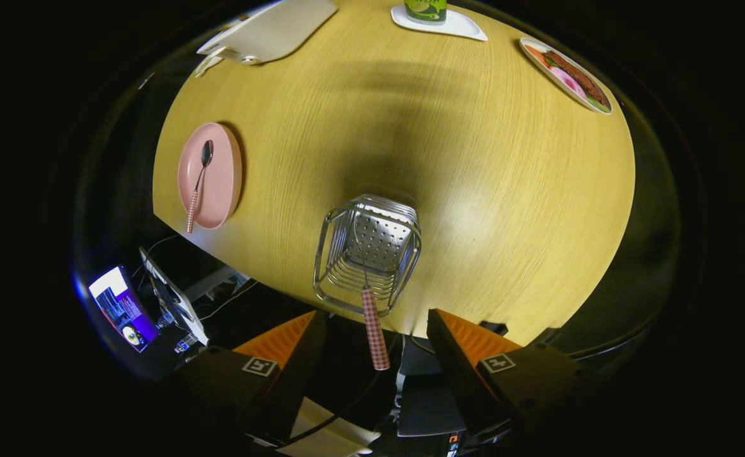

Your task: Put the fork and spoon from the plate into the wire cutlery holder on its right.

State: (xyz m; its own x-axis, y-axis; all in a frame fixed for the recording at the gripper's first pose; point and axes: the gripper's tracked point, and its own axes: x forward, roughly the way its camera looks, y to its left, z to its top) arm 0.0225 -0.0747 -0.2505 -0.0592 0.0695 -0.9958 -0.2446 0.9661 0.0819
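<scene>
Now gripper (372, 330) open — fork (372, 317) in holder (367, 254), spoon (198, 181) on plate (223, 184).

— Table surface colour?
— The table (487, 190) is a yellow-tan wood grain, with a dark shadow band across the middle.
— The plate?
— The plate (223, 178) is plain pink. The spoon (198, 181) on it has a dark, shiny bowl and a red-and-white checked handle.
— Same pattern elsewhere?
— Yes — the fork (374, 327) in the holder carries the same red-and-white check on its handle.
— The holder itself?
— The wire cutlery holder (328, 254) is bare silver metal, its base perforated with small dots.
— Far side of the table?
— A white tray (271, 28), a green cup (424, 9) on a white dish (458, 25), and a white-rimmed food plate (591, 105) holding red, pink, brown and green.
</scene>
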